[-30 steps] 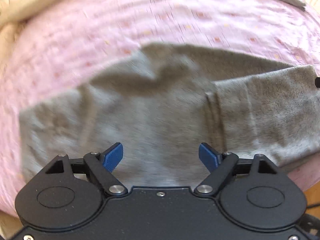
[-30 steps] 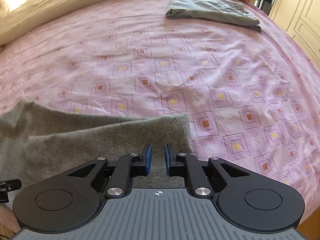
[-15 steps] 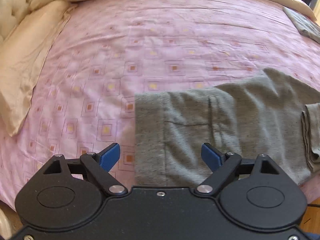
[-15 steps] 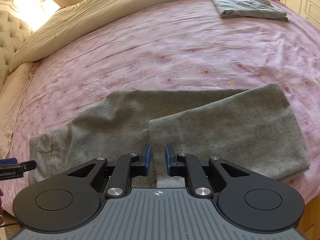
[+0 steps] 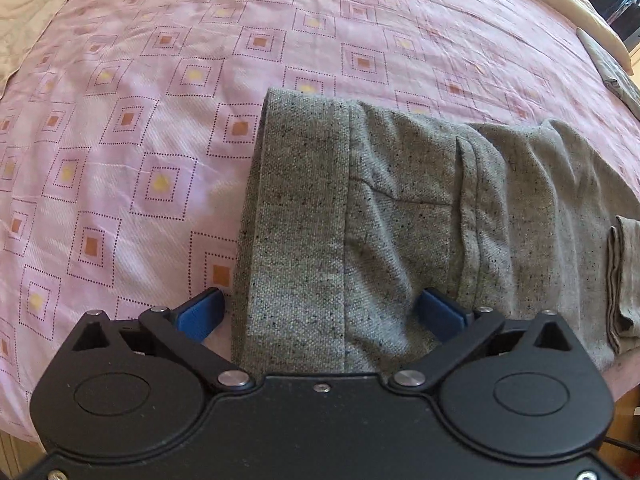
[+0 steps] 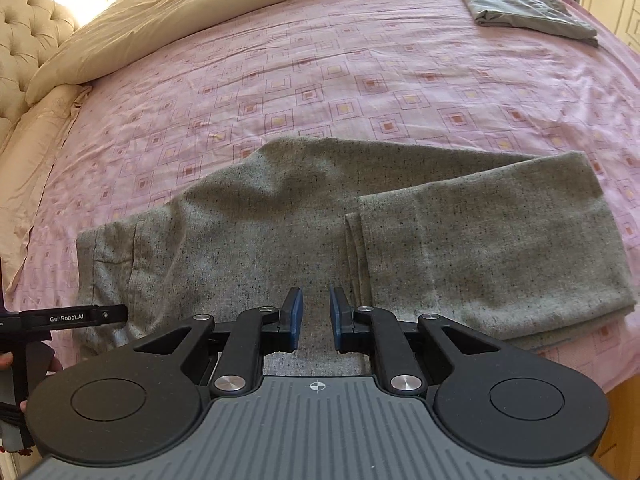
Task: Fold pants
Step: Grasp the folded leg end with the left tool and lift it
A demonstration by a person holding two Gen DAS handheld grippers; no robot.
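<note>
Grey speckled pants (image 6: 280, 224) lie across the near side of a pink patterned bed. The legs are folded back once, and the cuff end (image 6: 492, 248) rests on the thigh part. The waistband (image 5: 296, 216) is at the left. My left gripper (image 5: 320, 314) is open, low over the near waistband corner, one finger on each side of it. My right gripper (image 6: 316, 316) has its jaws a narrow gap apart with nothing between them, above the middle of the pants. The left gripper also shows in the right wrist view (image 6: 80, 316).
A second folded grey garment (image 6: 524, 12) lies at the far right of the bed. A beige duvet (image 6: 200, 12) and pillows (image 6: 36, 148) lie along the far and left sides. The bed's near edge (image 6: 580, 364) runs just below the pants.
The left gripper swung left to the waistband and came down close over it. The right gripper pulled back from the folded leg end to above the middle of the pants.
</note>
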